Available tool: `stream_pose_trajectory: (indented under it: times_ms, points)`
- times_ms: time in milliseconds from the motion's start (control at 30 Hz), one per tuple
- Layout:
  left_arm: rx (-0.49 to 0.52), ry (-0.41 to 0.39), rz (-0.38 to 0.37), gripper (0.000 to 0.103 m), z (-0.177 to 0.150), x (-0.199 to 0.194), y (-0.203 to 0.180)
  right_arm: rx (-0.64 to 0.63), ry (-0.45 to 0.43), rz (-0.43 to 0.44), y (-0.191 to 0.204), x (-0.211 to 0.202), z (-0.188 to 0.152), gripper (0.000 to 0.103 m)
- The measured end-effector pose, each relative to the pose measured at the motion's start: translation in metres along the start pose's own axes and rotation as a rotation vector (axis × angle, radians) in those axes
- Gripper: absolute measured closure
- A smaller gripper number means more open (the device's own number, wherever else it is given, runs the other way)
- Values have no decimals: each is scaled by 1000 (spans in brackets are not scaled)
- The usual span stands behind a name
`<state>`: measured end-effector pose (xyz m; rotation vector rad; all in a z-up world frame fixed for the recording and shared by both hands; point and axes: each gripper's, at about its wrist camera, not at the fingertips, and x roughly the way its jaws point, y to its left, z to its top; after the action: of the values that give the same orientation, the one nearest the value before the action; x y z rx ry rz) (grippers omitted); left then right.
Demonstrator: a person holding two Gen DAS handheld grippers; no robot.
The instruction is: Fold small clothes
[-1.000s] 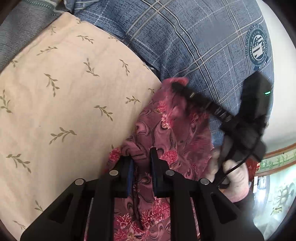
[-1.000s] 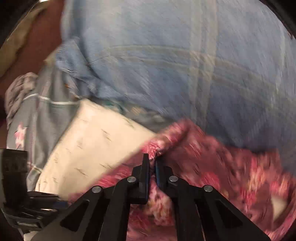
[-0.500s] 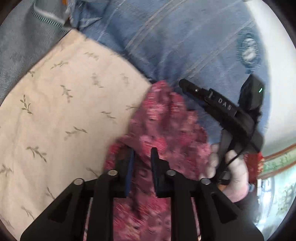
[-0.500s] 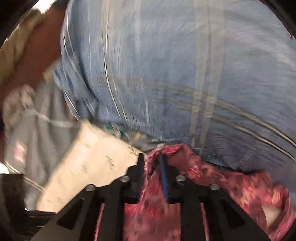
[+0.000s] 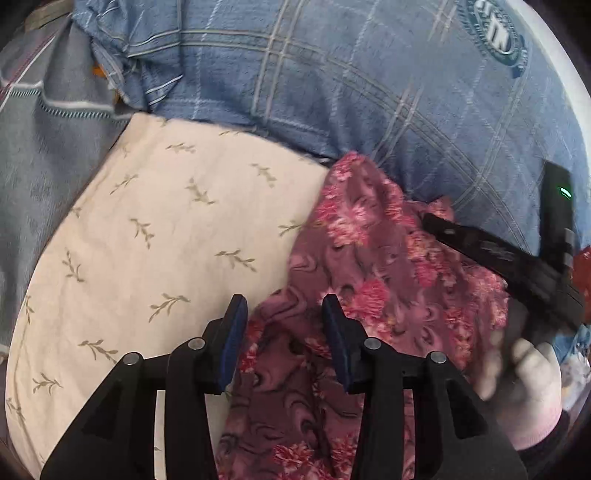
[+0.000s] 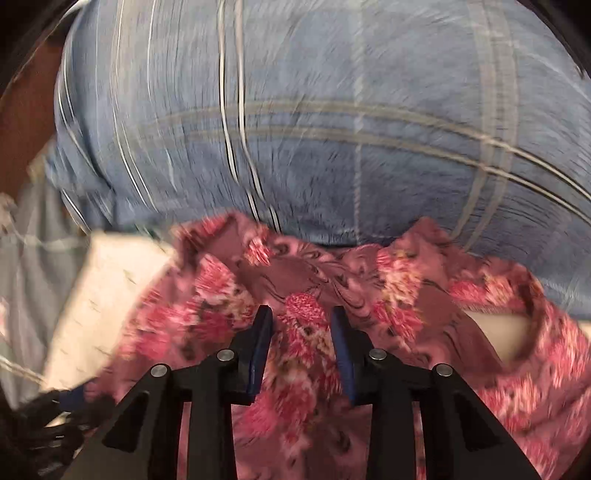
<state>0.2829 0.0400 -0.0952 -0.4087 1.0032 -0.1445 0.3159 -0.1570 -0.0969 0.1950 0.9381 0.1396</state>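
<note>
The floral garment lies bunched on the cream leaf-print cushion, its far edge against the blue plaid blanket; no flat fold shows yet, so you have most of the folding left. Your left gripper has just been opening: its jaws stand parted, cloth between them but not pinched. Your right gripper likewise stands parted over the fabric, pressing on nothing. A round crest on the blanket carries lettering, unreadable here; the right gripper's body shows a green light, its markings blurred.
</note>
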Motion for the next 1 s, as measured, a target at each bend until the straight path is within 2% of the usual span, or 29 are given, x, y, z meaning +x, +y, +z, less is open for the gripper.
stream_pose_trajectory:
  times_ms: [100,200,267,333,400,467,500,533,567,633,667,700,767,833,867,933,1000]
  points:
    - [-21,9,-23,63,0,-3,5,103,-81,21,-43,-56,-19,63]
    - [-57,14,-41,63,2,-6,13,227,-126,-108,-100,-103,-45,53]
    - [-59,8,-41,63,3,-10,15,321,-156,-194,-141,-135,-70,53]
    - [-52,-2,-32,63,3,-14,16,384,-165,-221,-166,-155,-89,50]
    - [-35,-9,-25,63,0,-12,9,458,-150,-200,-190,-163,-111,47]
    - [-19,-17,-12,63,0,-11,4,465,-127,-149,-188,-153,-123,47]
    - [-11,-20,-3,63,1,-9,2,430,-140,-145,-179,-151,-127,55]
    - [-4,-26,7,63,2,-10,2,384,-152,-130,-167,-151,-125,67]
    - [-2,-29,12,63,2,-10,2,338,-175,-111,-160,-159,-121,98]
    - [-4,-29,25,63,3,-8,4,330,-265,-125,-144,-169,-112,97]
    - [-3,-17,32,62,4,-5,5,354,-316,-128,-149,-180,-111,97]
    - [-3,-1,33,62,4,0,6,380,-324,-133,-158,-182,-110,97]
    - [5,2,42,61,4,3,5,398,-252,-179,-168,-162,-110,97]
    - [28,1,58,61,4,3,1,384,-127,-212,-174,-135,-119,95]
    - [26,2,53,61,4,1,1,381,-161,-209,-176,-141,-122,96]
    - [2,1,4,61,4,-7,3,419,-194,-219,-172,-159,-122,86]
    - [6,-21,-62,61,3,-19,-1,429,-269,-157,-163,-182,-124,84]
